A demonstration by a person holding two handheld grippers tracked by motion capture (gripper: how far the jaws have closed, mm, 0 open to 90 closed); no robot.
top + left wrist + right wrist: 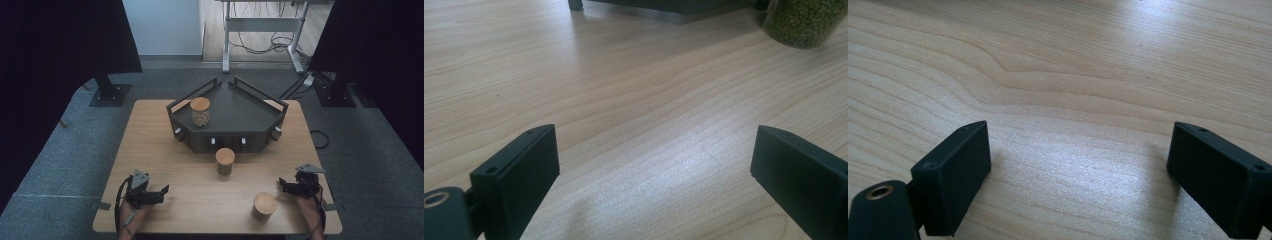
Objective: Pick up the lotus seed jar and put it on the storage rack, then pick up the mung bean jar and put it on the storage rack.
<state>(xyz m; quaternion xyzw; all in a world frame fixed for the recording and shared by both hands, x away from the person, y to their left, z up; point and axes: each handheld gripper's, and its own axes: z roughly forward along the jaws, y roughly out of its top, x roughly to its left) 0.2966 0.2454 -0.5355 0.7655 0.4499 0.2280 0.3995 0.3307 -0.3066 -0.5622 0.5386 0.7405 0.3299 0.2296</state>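
Near jar [263,206] stands upright on the table [165,165], just inward of right gripper [283,186]; a second jar [225,161] sits before the tray [235,112]. Both grippers, left gripper [162,192] included, are spread wide, nothing held. Body should be approached level and gripped below the lid.

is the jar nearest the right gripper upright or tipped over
Upright. In the high view the jar stands on its base on the table with its wooden lid on top, just left of the right gripper.
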